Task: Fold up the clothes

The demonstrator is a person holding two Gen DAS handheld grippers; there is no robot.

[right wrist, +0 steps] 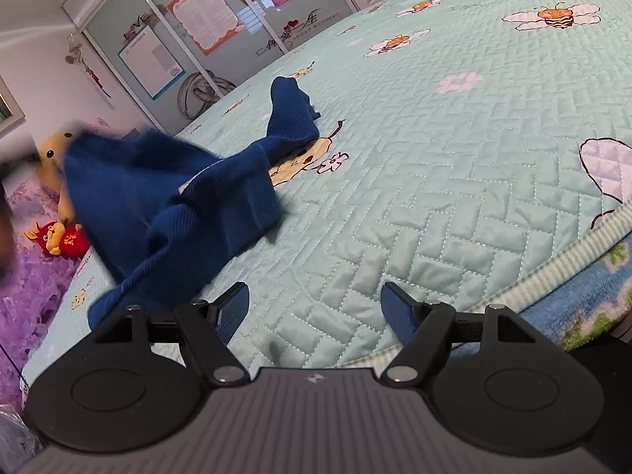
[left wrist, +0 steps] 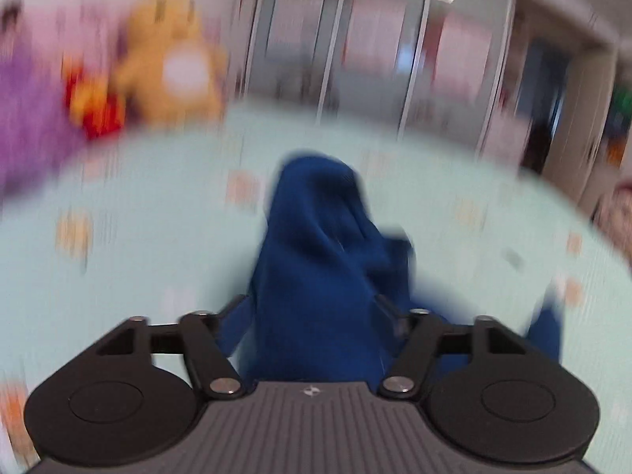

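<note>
The left gripper [left wrist: 312, 308] sits closest in its own blurred view, with the blue garment [left wrist: 320, 260] bunched up between its fingers and hiding both tips; whether the pads press on the cloth I cannot tell. The right gripper [right wrist: 316, 304] stands wide over bare quilt [right wrist: 454, 181], nothing between its fingers. From the right view the garment [right wrist: 166, 205] is a ribbed, dark blue knit, crumpled in a heap, its near-left part raised and smeared, one long piece trailing away across the quilt. The quilt is pale green, stitched in a herringbone, printed with bees and flowers. Beyond the bed's left edge sit a yellow plush [right wrist: 53, 158], a red plush [right wrist: 59, 239] and purple fabric [right wrist: 27, 300]. A wardrobe [right wrist: 189, 35] with posters stands behind.
</note>
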